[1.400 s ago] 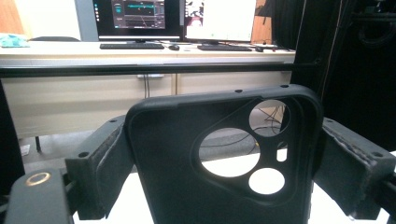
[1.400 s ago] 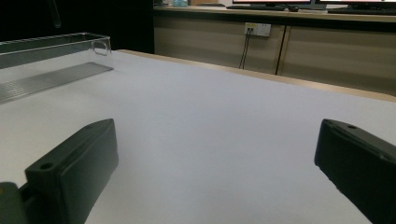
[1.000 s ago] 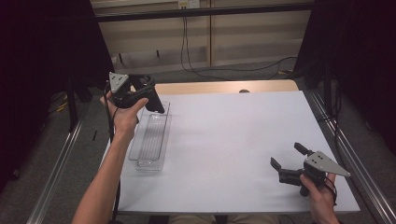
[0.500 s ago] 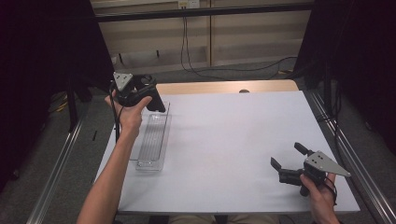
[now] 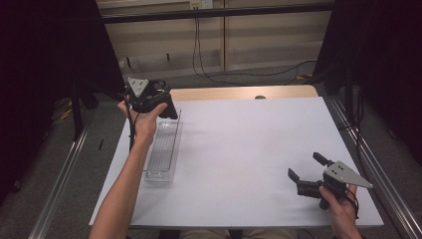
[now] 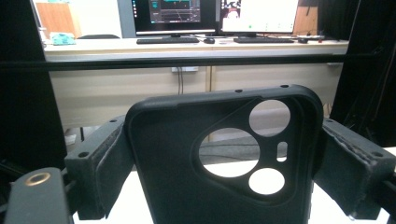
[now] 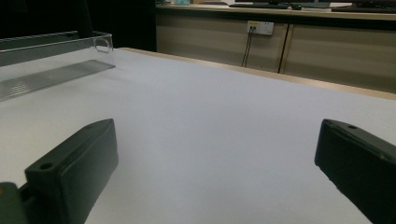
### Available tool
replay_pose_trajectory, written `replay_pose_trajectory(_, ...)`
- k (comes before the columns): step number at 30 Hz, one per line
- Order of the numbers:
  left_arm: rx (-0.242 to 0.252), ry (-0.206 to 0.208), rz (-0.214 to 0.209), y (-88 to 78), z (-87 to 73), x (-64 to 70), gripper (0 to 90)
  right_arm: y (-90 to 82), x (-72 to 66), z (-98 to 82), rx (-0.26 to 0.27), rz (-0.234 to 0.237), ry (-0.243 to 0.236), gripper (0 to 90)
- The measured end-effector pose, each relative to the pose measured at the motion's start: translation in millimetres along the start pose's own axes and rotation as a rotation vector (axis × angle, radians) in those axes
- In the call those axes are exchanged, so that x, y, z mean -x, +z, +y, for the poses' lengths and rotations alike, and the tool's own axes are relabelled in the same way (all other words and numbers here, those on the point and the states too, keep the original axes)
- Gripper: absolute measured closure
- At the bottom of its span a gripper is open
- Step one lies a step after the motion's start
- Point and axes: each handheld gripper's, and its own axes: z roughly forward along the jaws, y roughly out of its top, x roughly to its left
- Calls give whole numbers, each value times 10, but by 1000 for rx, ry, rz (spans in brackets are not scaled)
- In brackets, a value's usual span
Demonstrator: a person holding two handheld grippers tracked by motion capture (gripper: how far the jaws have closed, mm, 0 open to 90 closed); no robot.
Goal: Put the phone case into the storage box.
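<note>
Padded fingers (image 6: pixel 100 172) of the left gripper (image 5: pixel 161 107) are clamped on both side edges of a black soft-plastic phone case (image 6: pixel 224 163) with round camera cut-outs.

The case is held upright above the far end of a clear, long, ribbed plastic tray (image 5: pixel 163 152), which lies at the left side of the white table (image 5: pixel 249 149). At the near right, the right gripper (image 5: pixel 307 172) is low over the table with its jaws spread wide and nothing between them; its own view has bare white tabletop between the two black jaws and the clear tray far off to the left.
</note>
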Motion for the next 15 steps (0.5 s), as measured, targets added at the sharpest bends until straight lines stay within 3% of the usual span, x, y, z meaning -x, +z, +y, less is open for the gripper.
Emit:
replay_pose_trajectory(6,-12,2,4,40,-45,3,126,1,-1,-2,0,2,-1,0)
replay_pose_trajectory(15,-19,-21,60,119,-114,22,126,11,-11,-5,-4,8,-3,0)
